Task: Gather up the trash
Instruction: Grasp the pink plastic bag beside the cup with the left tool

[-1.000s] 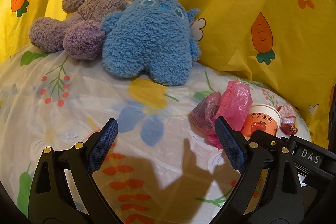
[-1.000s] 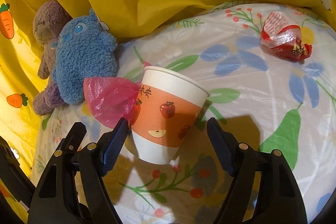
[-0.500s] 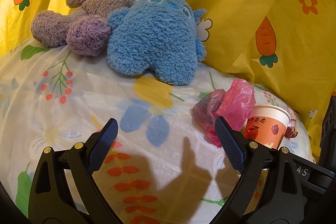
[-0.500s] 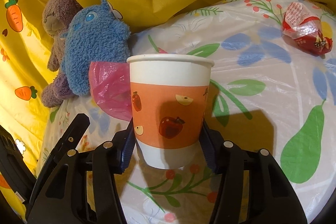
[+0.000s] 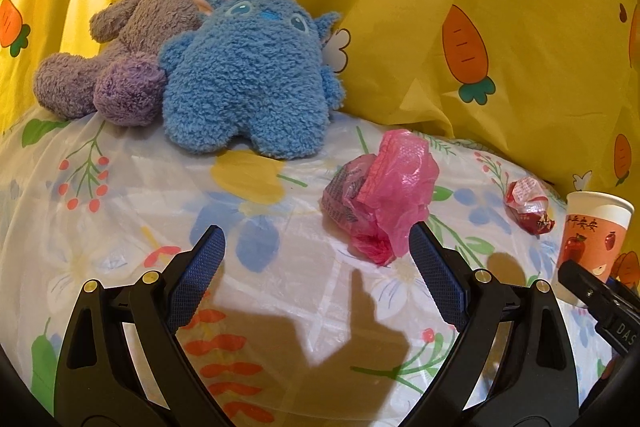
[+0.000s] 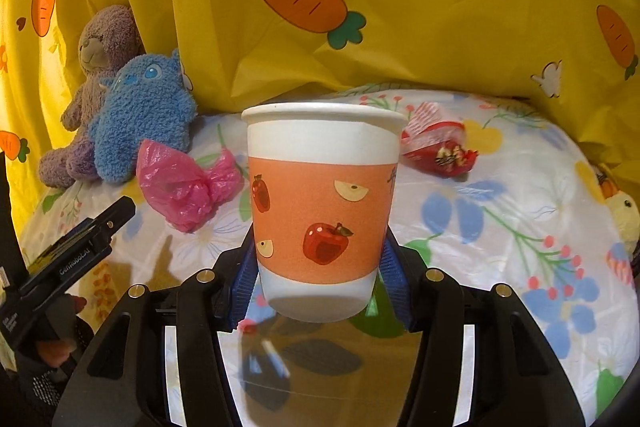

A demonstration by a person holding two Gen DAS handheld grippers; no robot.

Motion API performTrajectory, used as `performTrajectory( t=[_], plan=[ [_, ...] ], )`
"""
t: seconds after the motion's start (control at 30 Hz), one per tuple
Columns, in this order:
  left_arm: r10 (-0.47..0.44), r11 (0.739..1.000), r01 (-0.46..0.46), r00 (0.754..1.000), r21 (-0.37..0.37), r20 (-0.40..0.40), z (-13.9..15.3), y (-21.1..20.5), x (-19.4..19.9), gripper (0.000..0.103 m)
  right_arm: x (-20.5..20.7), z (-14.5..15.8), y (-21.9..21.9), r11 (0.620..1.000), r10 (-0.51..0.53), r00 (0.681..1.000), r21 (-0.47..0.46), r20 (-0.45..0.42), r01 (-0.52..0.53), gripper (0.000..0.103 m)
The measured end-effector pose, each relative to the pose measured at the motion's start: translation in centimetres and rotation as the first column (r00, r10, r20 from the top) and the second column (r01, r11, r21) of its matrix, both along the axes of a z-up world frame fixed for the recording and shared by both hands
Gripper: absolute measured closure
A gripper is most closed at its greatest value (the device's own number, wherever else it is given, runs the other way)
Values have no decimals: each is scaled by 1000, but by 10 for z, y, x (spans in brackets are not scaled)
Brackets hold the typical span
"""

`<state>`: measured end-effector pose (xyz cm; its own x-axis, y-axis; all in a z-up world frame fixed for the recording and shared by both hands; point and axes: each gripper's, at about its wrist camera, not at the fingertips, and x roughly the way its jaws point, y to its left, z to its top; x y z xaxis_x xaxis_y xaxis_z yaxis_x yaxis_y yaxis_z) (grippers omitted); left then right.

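Lifted clear of the bed [image 6: 520, 211], the paper cup [image 6: 322, 211] hung upright, clamped in the right gripper [image 6: 320, 275], whose jaws had stood apart around it a second earlier. On the left, the left gripper [image 5: 316, 267] stayed apart and empty, now nearer the pink bag [image 5: 384, 195]; that and the red wrapper [image 5: 528, 205] remained to collect

- "DAS" – white letters on the black body of the right gripper [image 5: 612, 311], seen at the lower right edge of the left wrist view.
- "GenRobot.AI" – white print along the black body of the left gripper [image 6: 76, 251], right wrist view; a smaller label further down was too small to read.
- paper cup [image 5: 596, 235] – dark characters above the apple print, not legible.
- red wrapper [image 6: 438, 145] – printing was there, unreadable.
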<state>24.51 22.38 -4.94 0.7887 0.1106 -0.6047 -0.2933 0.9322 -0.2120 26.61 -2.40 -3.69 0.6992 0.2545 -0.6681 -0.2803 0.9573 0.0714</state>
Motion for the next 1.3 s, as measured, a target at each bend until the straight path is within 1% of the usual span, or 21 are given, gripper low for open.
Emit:
performTrajectory(
  t=[0.13, 0.33, 0.47, 0.53, 0.6, 0.67, 0.77, 0.83, 0.87, 0.93, 0.97, 1.03, 1.23, 1.3],
  plan=[
    [-17, 1000, 17, 1000, 9, -12, 1, -6, 0, 15, -11, 1, -15, 999, -17, 999, -29, 51, 19, 48],
    [-79, 996, 80, 997, 39, -24, 10, -23, 5, 20, -20, 2, -28, 1000, -22, 997, 1, 71, 22, 47],
    [-101, 995, 102, 993, 0, -60, 5, -24, 20, 28, -23, 1, -32, 1000, -19, 997, 11, 76, 19, 47],
    [-96, 995, 96, 991, 0, -90, -2, -21, 28, 36, -24, 1, -32, 1000, -18, 997, 13, 78, 17, 47],
    [-100, 995, 98, 989, -26, -108, -8, -17, 34, 43, -23, 0, -32, 1000, -19, 997, 12, 81, 18, 47],
    [-111, 992, 104, 988, -66, -106, -11, -13, 38, 47, -23, -1, -32, 1000, -17, 996, 6, 84, 16, 47],
    [-125, 990, 117, 987, -80, -100, -14, -12, 42, 54, -22, -4, -30, 1000, -9, 996, 0, 84, 9, 47],
    [-134, 988, 125, 986, -89, -104, -16, -11, 44, 65, -22, -6, -29, 1000, -3, 996, -5, 85, 4, 47],
    [-140, 987, 130, 985, -98, -105, -17, -11, 45, 68, -22, -6, -28, 1000, -2, 996, -8, 85, 3, 47],
    [-149, 984, 138, 983, -110, -102, -19, -10, 46, 79, -22, -7, -27, 1000, 2, 996, -11, 85, -1, 47],
    [-156, 983, 145, 983, -113, -101, -20, -10, 46, 82, -22, -8, -27, 1000, 3, 996, -13, 84, -2, 47],
    [-165, 981, 154, 982, -114, -96, -20, -10, 46, 91, -22, -9, -26, 1000, 6, 997, -16, 83, -5, 47],
    [-175, 979, 166, 982, -119, -70, -16, -11, 42, 102, -22, -11, -24, 1000, 13, 997, -29, 80, -11, 47],
    [-178, 978, 170, 982, -118, -61, -14, -11, 40, 103, -23, -11, -24, 999, 14, 997, -31, 80, -12, 47]
  ],
)
